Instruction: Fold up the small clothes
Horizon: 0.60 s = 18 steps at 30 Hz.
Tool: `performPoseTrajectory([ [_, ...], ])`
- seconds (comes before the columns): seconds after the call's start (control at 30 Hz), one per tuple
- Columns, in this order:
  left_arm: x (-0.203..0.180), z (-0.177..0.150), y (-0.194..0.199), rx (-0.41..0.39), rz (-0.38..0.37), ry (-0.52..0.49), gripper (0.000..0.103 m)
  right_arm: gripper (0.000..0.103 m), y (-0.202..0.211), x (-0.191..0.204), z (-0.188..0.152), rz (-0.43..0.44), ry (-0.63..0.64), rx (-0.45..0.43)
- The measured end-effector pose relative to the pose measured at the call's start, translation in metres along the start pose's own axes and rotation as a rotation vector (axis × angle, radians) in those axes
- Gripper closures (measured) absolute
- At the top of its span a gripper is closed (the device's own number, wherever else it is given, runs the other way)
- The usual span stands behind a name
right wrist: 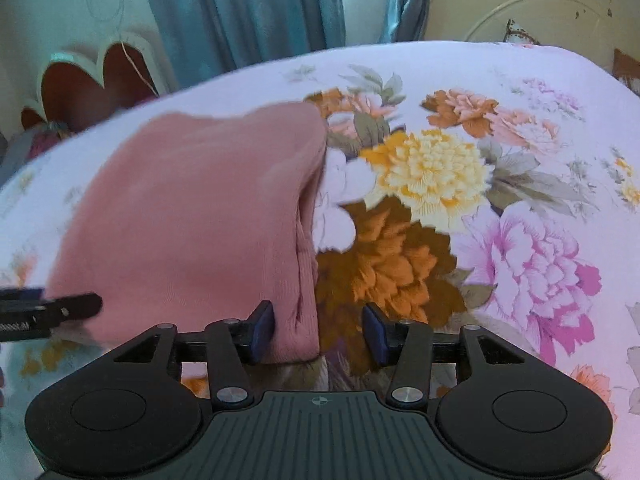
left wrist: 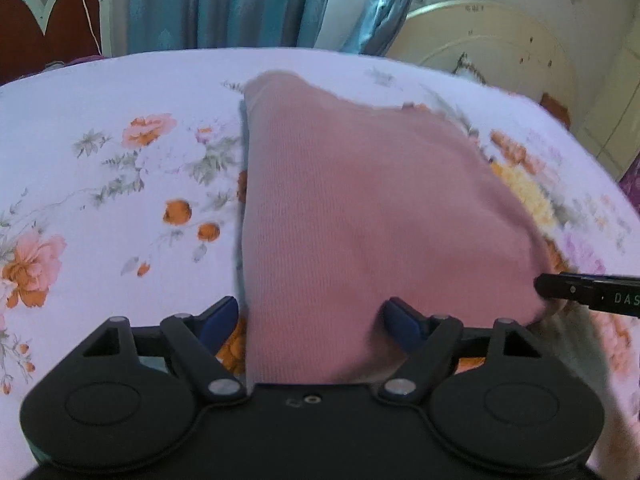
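A pink knit garment (left wrist: 360, 200) lies folded on the flowered bed sheet (left wrist: 120, 200). My left gripper (left wrist: 310, 320) stands open over its near edge, and the cloth runs between the wide-apart blue pads without being pinched. In the right wrist view the same pink garment (right wrist: 192, 220) fills the left half. My right gripper (right wrist: 319, 334) is open at its folded right edge: the fold rests against the left pad (right wrist: 262, 332) and a gap separates it from the right pad. Each gripper's tip shows in the other's view, the right gripper (left wrist: 588, 296) and the left gripper (right wrist: 48, 312).
The sheet (right wrist: 520, 160) covers the whole bed. A cream headboard (left wrist: 492, 40) stands at the far right. Teal curtains (left wrist: 224, 0) hang behind the bed's far edge. A red and white scalloped piece of furniture (left wrist: 52, 24) sits at the far left.
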<state>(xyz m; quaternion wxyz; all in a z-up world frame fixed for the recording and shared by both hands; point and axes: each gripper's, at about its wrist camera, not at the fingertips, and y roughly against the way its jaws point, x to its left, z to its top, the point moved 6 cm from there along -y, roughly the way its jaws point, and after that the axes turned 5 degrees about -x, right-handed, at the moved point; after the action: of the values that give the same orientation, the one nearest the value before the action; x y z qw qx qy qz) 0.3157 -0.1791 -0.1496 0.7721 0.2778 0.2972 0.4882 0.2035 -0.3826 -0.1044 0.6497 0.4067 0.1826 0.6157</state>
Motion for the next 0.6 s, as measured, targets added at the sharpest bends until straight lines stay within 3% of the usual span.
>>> performPoseTrajectory([
  [0.1, 0.003, 0.017, 0.001, -0.028, -0.015, 0.029, 0.015, 0.056, -0.001, -0.001, 0.02, 0.013, -0.021, -0.037],
  [0.27, 0.01, 0.045, -0.016, -0.042, -0.016, 0.091, 0.014, 0.055, -0.026, 0.0, 0.041, 0.051, -0.058, -0.029],
  [0.3, 0.012, 0.05, -0.02, -0.042, -0.019, 0.103, 0.014, 0.053, -0.031, 0.0, 0.044, 0.058, -0.057, -0.026],
  [0.37, 0.016, 0.056, -0.03, -0.033, -0.024, 0.121, 0.014, 0.032, -0.044, 0.001, 0.05, 0.078, -0.073, -0.023],
  [0.6, 0.025, 0.057, -0.066, 0.017, -0.091, 0.211, 0.013, 0.031, -0.091, -0.003, 0.061, 0.147, -0.145, 0.013],
])
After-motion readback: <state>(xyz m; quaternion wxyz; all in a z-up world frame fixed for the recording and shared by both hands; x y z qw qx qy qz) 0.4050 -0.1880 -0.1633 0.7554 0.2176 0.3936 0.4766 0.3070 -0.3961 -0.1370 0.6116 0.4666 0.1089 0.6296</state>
